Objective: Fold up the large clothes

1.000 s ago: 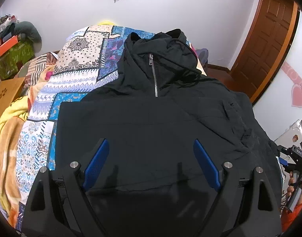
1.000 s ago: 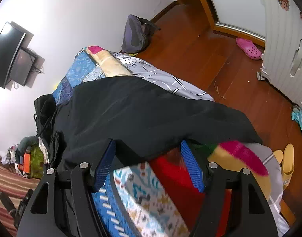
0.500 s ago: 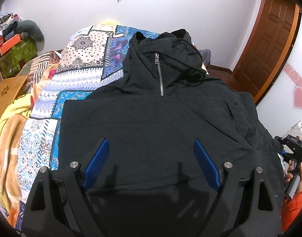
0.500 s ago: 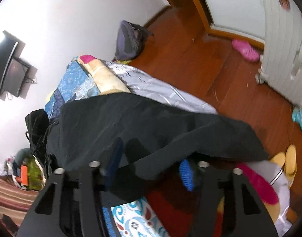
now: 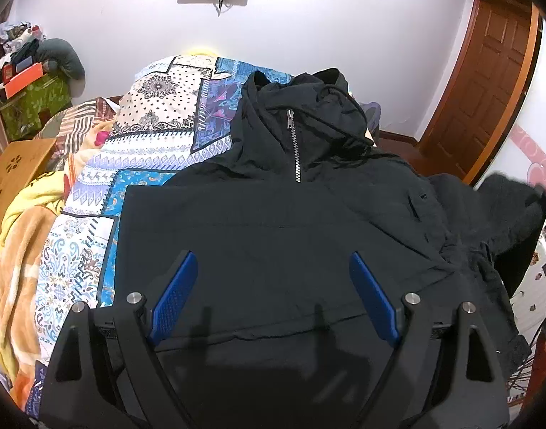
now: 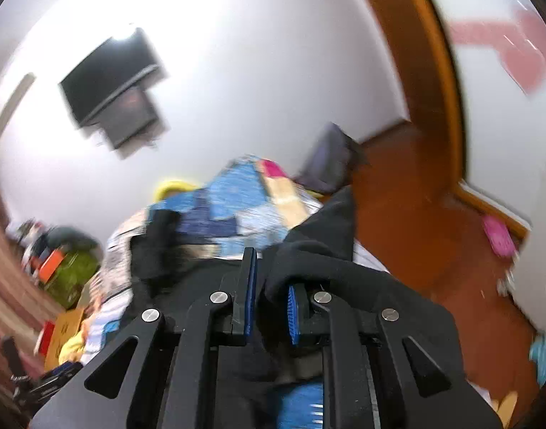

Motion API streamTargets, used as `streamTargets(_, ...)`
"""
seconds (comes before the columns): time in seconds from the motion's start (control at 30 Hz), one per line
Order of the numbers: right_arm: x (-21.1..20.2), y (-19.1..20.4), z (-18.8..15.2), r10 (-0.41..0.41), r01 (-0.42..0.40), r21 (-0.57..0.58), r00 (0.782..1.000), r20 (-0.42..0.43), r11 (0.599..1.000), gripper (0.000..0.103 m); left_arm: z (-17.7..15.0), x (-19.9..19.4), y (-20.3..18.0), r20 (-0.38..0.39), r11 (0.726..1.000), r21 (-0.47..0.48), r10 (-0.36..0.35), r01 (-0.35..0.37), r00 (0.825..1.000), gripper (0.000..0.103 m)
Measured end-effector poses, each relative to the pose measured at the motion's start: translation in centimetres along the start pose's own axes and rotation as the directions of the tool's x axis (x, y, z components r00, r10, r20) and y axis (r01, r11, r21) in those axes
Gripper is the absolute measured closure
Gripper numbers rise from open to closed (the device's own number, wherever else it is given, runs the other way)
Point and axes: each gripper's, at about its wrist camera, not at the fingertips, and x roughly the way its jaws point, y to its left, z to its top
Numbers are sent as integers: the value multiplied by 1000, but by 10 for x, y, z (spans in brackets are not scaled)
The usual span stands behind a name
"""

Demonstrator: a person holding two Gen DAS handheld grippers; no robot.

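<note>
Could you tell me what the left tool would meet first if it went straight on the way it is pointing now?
Most likely the front of the black hooded jacket, which lies spread on the bed between the open left tool's pads; depth is hard to judge.

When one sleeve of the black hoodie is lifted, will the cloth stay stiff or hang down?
The hoodie is probably floppy: its sleeve, pinched in the right gripper whose jaws have just been closing, drapes over the fingers. The thin wrinkled fabric suggests it is light. The body would likely drag along rather than lift flat.
</note>
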Motion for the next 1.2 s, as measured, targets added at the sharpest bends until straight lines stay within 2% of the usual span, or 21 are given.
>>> streamTargets(0.13,5,48,-1,108,-111,-91,994,-31,990,90,0,-7,2,12,1000,-2,-2,2,1000,16)
streamTargets(0.33,37,95,-23,225,-254,-163,958,-177,953,90,-3,-13,5,19,1000,-1,5,-4,1000,16)
streamTargets(0.4,50,104,-36,246,-293,-173,937,-250,940,90,-5,-13,5,17,1000,3,8,-8,1000,16)
streamTargets(0.53,72,113,-66,236,-323,-185,894,-380,928,90,-6,-11,6,7,1000,2,8,-8,1000,16)
streamTargets(0.63,87,116,-89,224,-343,-171,845,-485,924,90,-7,-10,4,-1,1000,8,3,-3,1000,16)
streamTargets(0.7,92,117,-102,206,-340,-171,826,-525,925,89,-8,-9,2,-1,1000,16,3,-3,1000,16)
streamTargets(0.8,93,116,-111,164,-317,-195,818,-551,928,89,-9,-8,-1,-4,1000,31,8,-7,1000,16)
streamTargets(0.87,88,111,-109,176,-317,-173,816,-551,932,89,-10,-6,-3,-9,999,38,8,-7,1000,16)
streamTargets(1.0,80,109,-102,206,-318,-106,799,-564,942,80,-12,-6,-6,-13,999,51,6,-6,1000,16)
streamTargets(1.1,67,106,-97,209,-307,-95,813,-544,947,74,-13,-6,-8,-13,998,61,3,-2,1000,16)
streamTargets(1.2,53,102,-89,218,-306,-90,827,-518,948,74,-13,-6,-10,-13,998,65,2,-1,1000,16)
